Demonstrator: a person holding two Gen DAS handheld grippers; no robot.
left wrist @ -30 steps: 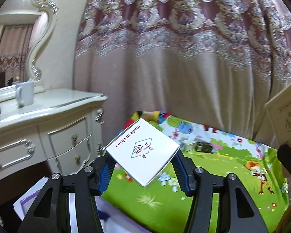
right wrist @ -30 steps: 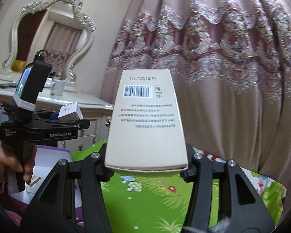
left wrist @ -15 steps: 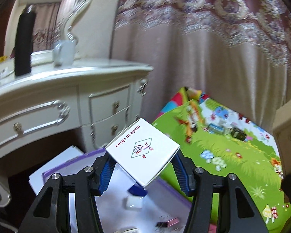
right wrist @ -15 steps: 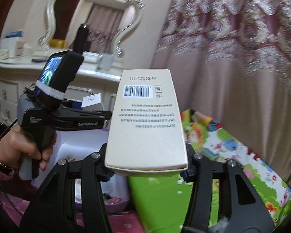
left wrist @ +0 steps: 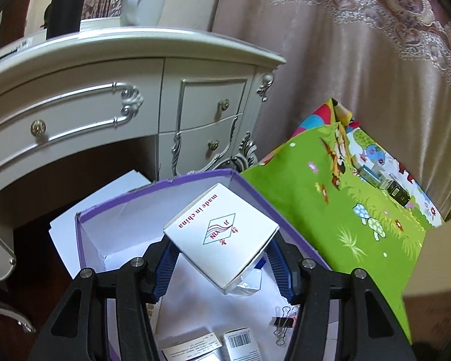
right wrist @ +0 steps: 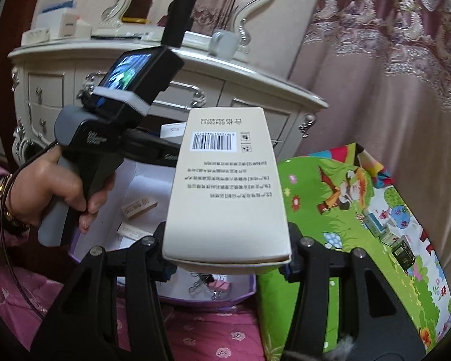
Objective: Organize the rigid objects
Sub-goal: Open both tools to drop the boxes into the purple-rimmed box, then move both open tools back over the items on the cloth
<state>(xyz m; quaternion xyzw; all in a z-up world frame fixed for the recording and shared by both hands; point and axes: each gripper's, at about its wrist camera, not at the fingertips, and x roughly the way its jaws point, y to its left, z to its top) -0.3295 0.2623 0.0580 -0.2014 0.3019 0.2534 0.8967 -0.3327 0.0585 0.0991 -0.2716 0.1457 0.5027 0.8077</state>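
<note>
Above the purple-rimmed box point(left wrist: 153, 189), the left gripper point(left wrist: 222, 258) pinches a white carton point(left wrist: 222, 234) between its fingers; beside it, the right gripper point(right wrist: 227, 258) pinches a beige carton point(right wrist: 228, 186).

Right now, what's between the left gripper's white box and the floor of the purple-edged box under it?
In the left wrist view, the white box, clamped by the left gripper, hangs above the purple-edged box. A clear packet lies beneath it.

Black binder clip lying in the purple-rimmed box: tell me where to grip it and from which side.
Grip the black binder clip across its folded black body, coming straight down from above. It lies flat on the white floor of the purple-rimmed box; its thin wire handles look too slippery to pinch.
</note>
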